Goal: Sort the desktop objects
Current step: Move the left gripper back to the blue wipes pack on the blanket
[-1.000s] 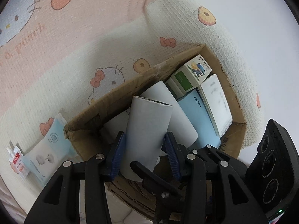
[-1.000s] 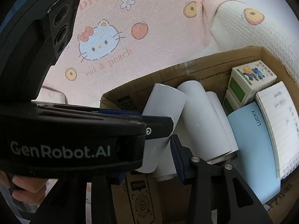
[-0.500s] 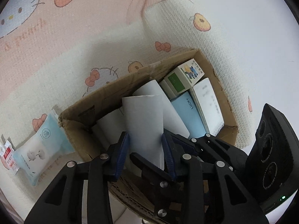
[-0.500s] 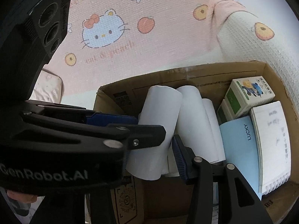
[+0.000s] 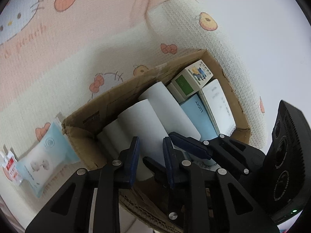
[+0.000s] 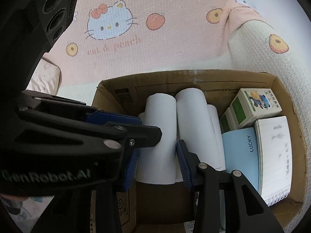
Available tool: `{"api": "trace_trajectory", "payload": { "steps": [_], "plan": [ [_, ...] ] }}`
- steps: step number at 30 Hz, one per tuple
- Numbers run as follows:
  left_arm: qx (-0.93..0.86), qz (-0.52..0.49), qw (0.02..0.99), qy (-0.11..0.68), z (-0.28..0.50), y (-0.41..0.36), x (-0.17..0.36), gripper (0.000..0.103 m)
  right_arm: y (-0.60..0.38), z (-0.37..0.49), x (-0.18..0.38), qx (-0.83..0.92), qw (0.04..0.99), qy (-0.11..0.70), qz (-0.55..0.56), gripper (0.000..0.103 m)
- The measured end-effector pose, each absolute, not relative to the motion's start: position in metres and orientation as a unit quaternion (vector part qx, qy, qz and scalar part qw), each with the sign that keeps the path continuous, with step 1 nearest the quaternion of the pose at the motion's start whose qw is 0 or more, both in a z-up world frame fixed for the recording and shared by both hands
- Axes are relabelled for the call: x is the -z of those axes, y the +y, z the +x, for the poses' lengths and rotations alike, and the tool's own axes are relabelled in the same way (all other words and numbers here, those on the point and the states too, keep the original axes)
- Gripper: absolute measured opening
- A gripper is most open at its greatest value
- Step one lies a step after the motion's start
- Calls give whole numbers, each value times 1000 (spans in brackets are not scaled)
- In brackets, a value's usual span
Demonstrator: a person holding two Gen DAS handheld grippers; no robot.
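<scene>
Left wrist view: the left gripper (image 5: 150, 155) pinches a roll (image 5: 143, 128) of plain white paper, its blue fingers (image 5: 134, 153) pressed against the roll's two sides. The roll is a smooth matte tube with no print, lying lengthwise in the left part of a brown cardboard box (image 5: 108, 104). A second white roll (image 5: 171, 106) lies touching it on the right, and a third roll (image 5: 112, 134) shows on its left, lower down.

Right wrist view: the right gripper (image 6: 157, 155) reaches in from the near side, and its fingers (image 6: 182, 159) straddle the near end of the same roll (image 6: 159, 128); they sit at its sides, but whether they press it I cannot tell. The left gripper (image 6: 120, 120) crosses this view from the left.

To the right of the rolls lie a pale blue book (image 6: 241, 155) marked LUCKY and a white spiral notebook (image 6: 274, 155), side by side. At the far right corner sits a small white-and-green carton (image 6: 252, 104) with a cartoon figure on it, resting on another like it.

The box stands on a pink and cream Hello Kitty cloth (image 6: 136, 44). Left of the box, on the cloth, lie a light blue wipes pack (image 5: 42, 161) and, beyond it, a small red-and-white packet (image 5: 9, 165).
</scene>
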State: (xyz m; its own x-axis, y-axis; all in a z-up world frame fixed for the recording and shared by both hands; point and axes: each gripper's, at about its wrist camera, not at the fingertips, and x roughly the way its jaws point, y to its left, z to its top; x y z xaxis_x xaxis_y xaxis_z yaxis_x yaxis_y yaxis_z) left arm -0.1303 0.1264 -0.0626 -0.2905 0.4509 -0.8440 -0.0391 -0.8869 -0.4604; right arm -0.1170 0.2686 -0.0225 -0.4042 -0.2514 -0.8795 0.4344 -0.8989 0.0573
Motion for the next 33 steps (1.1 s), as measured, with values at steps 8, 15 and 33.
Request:
{"api": "trace_trajectory", "payload": {
  "steps": [8, 15, 33],
  "plan": [
    [-800, -541, 198, -168, -122, 125, 55, 32, 275, -101, 2, 849, 186, 72, 489, 39],
    [-828, -508, 194, -135, -111, 118, 47, 33, 277, -87, 12, 848, 166, 86, 497, 39],
    [-906, -393, 154, 2, -60, 109, 6, 45, 253, -55, -12, 880, 132, 122, 439, 39]
  ]
}}
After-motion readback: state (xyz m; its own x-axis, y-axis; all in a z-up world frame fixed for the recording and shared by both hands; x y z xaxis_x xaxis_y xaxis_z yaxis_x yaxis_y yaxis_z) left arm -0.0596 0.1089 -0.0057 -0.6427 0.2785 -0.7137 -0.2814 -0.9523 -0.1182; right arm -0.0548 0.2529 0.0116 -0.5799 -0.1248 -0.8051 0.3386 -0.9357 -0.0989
